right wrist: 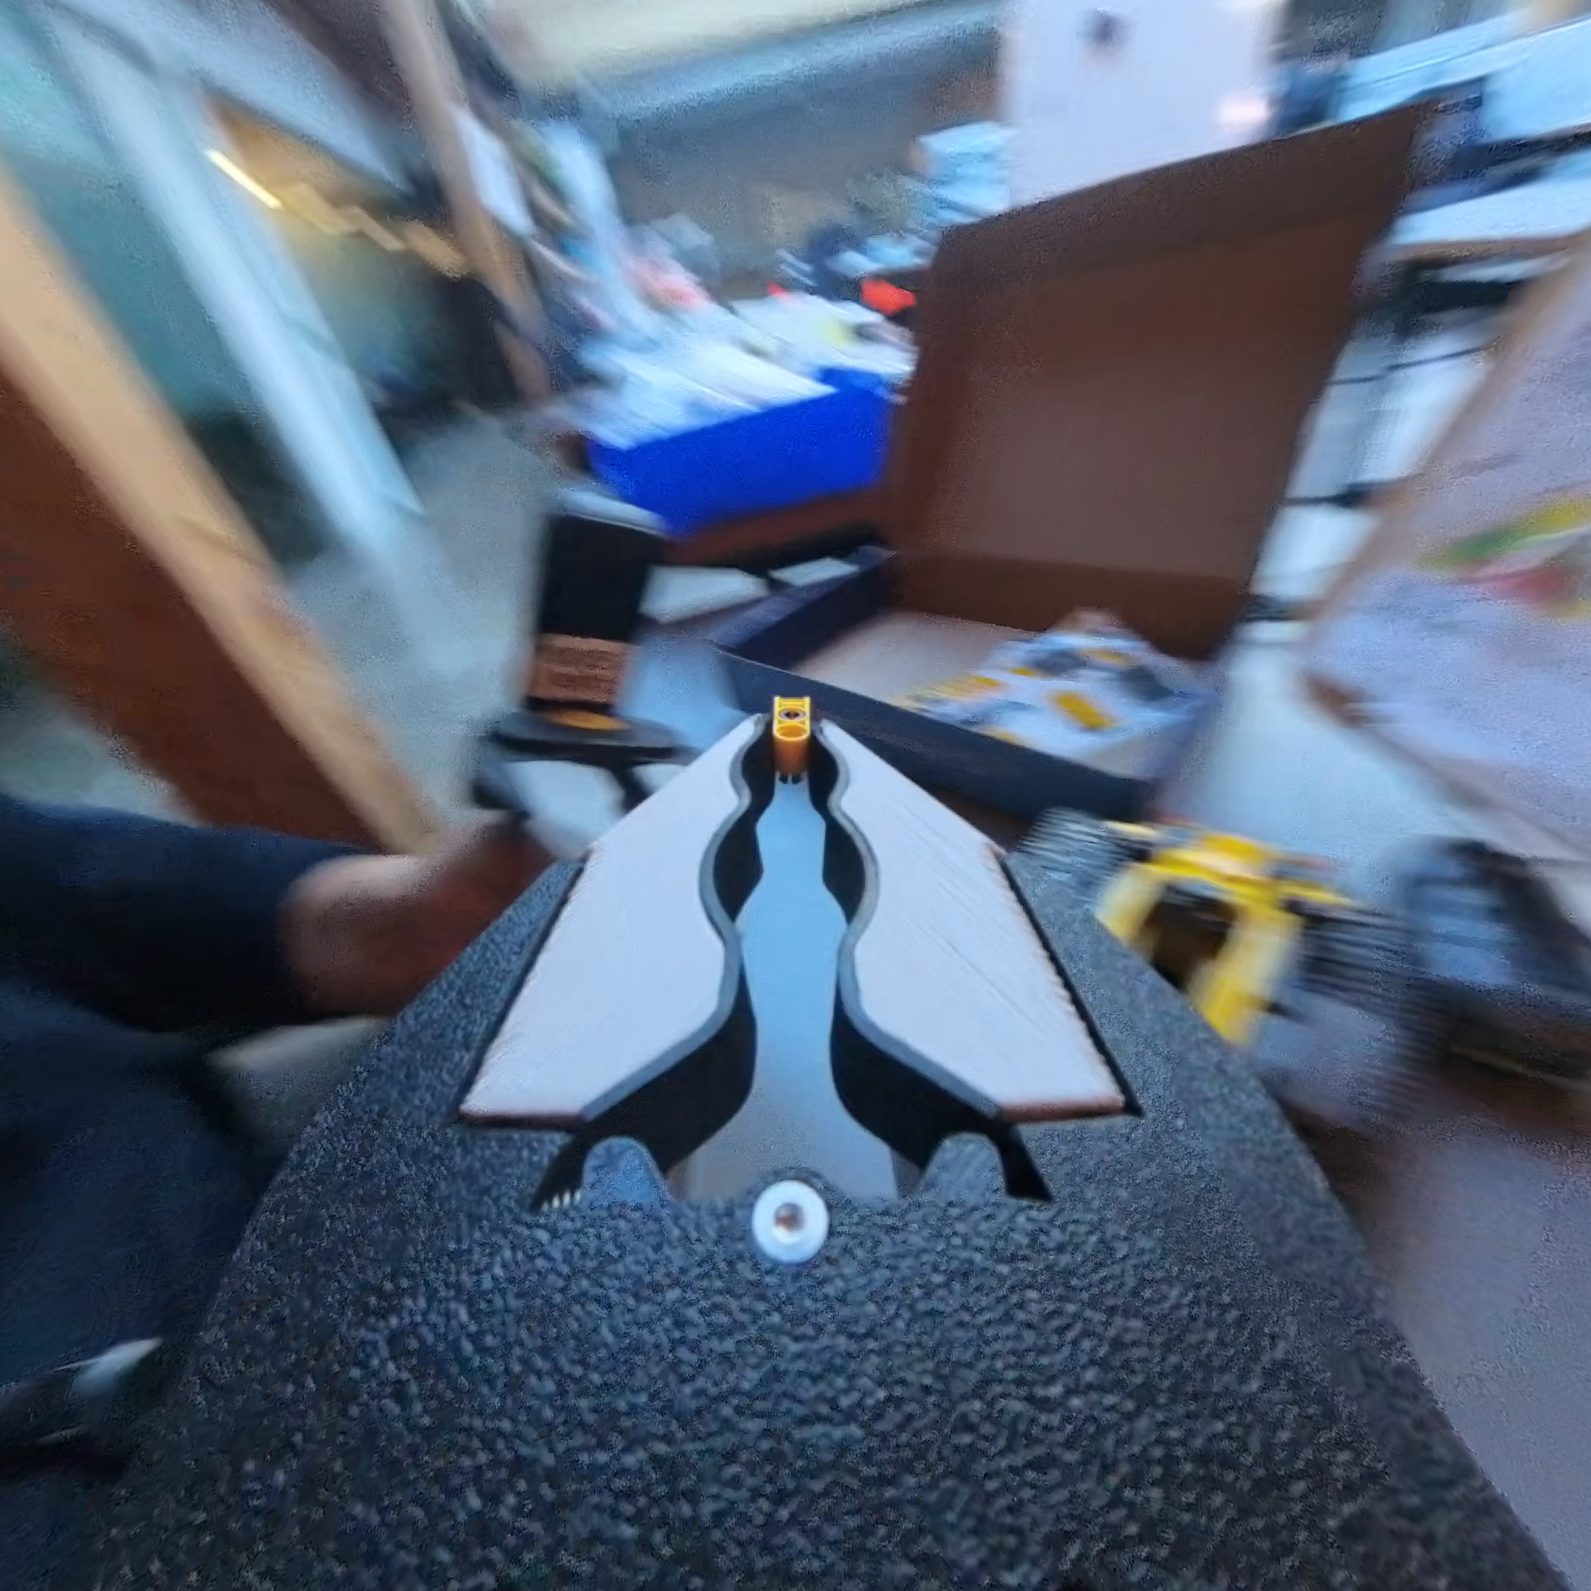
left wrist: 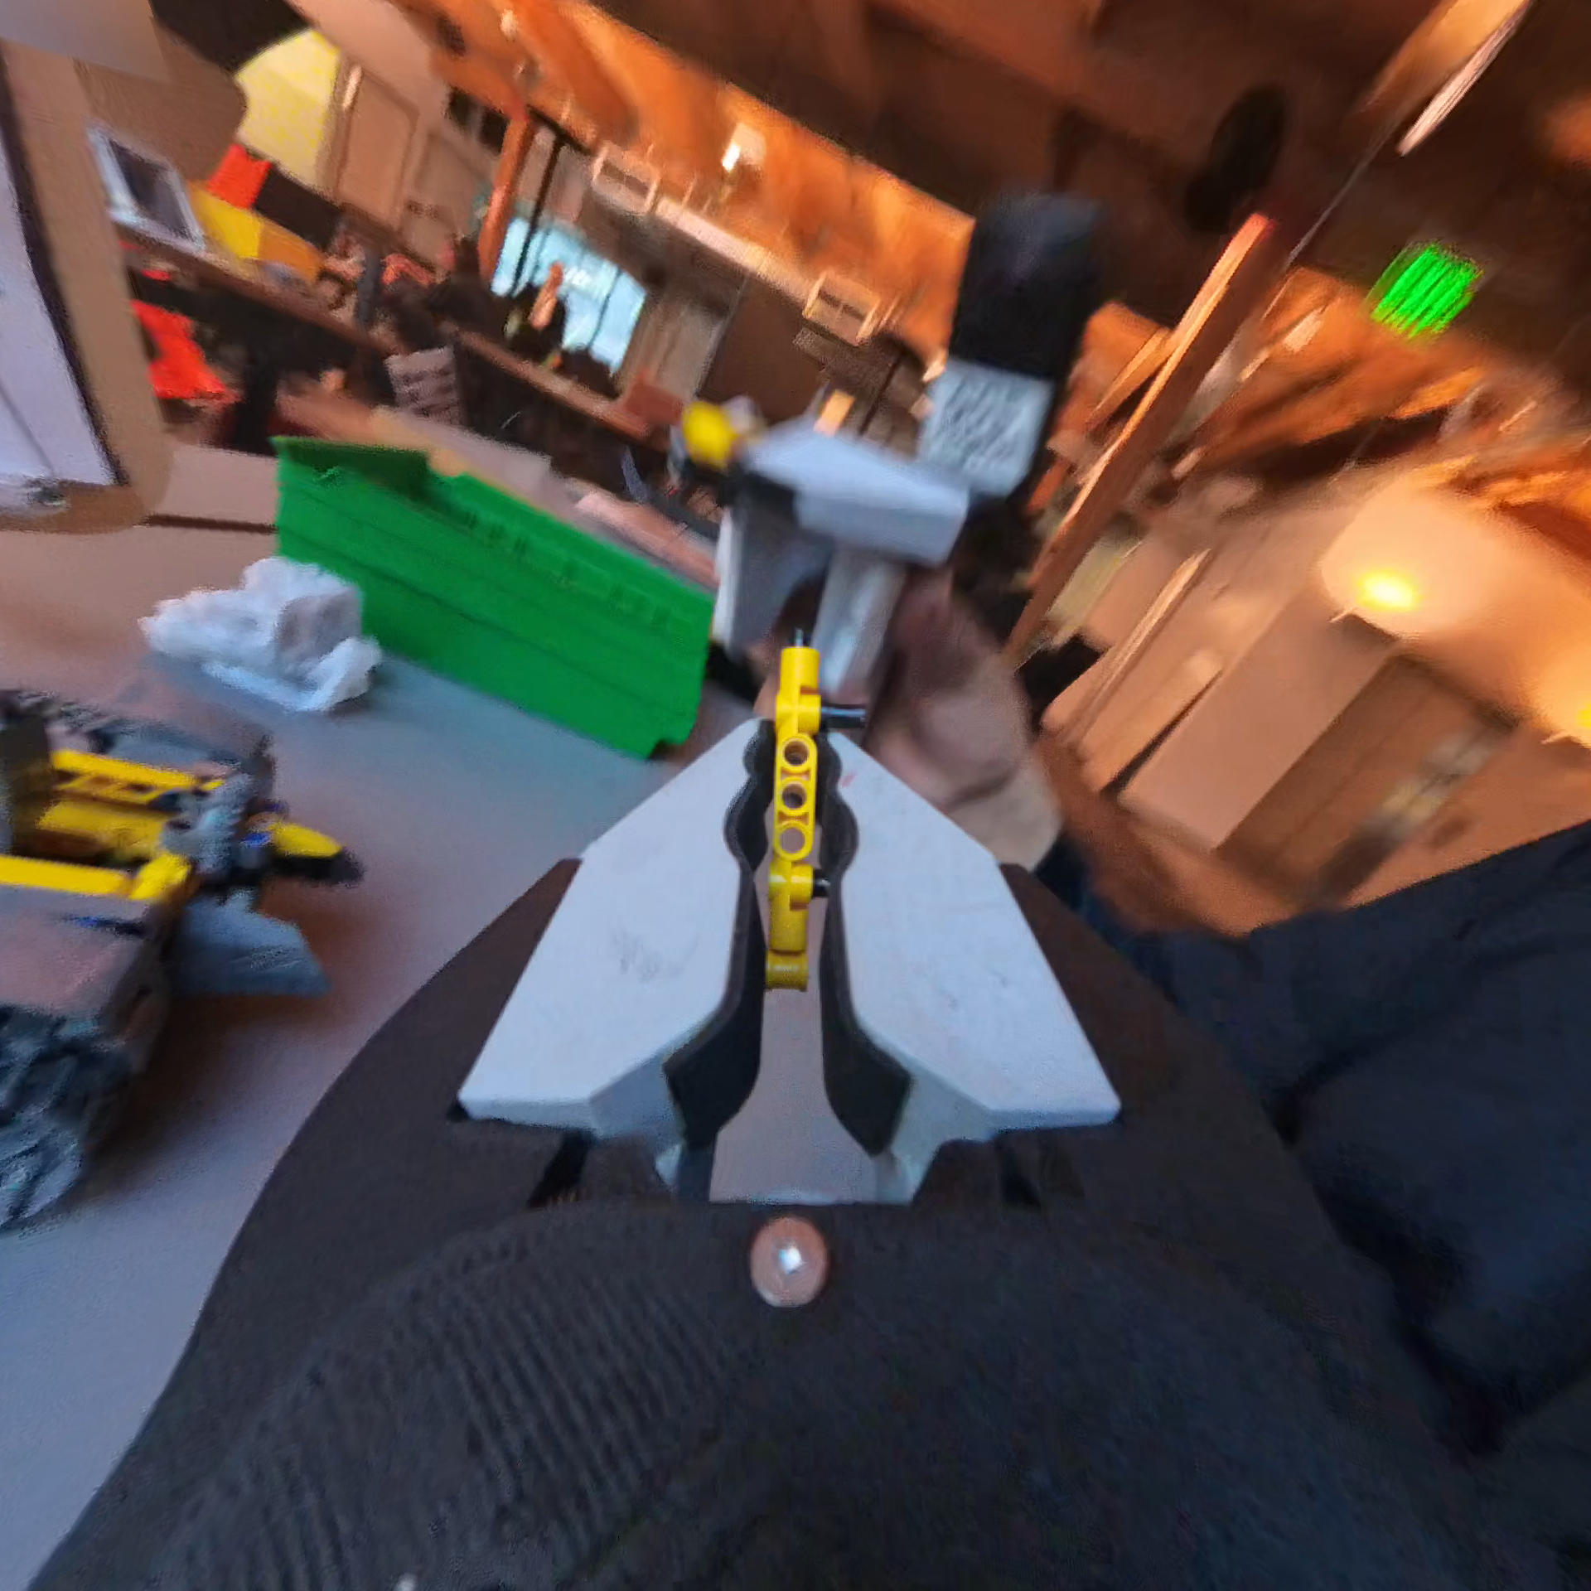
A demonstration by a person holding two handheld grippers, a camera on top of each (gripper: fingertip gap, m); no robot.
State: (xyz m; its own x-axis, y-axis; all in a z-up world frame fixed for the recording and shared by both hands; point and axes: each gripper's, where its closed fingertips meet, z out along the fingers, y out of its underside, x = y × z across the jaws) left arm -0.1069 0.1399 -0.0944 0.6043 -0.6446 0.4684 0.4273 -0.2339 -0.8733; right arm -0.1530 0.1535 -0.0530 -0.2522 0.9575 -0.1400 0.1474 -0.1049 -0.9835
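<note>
My left gripper (left wrist: 796,740) is shut on a long yellow holed toy beam (left wrist: 792,818) with black pins sticking out of its side, held up in the air. The right gripper shows beyond it in the left wrist view (left wrist: 732,448), blurred, with a small yellow piece at its tip. In the right wrist view my right gripper (right wrist: 792,732) is shut on a short yellow connector piece (right wrist: 790,732) right at its fingertips. A yellow and grey toy vehicle model (left wrist: 112,895) stands on the grey table at left; it also shows in the right wrist view (right wrist: 1248,930).
A stack of green trays (left wrist: 491,585) and a crumpled clear plastic bag (left wrist: 275,637) lie behind the model. An open cardboard box (right wrist: 1119,413) with printed booklets (right wrist: 1059,680) stands ahead of the right gripper. A person's dark sleeve (right wrist: 129,913) is at left. Left tips to right tips: about 6 cm.
</note>
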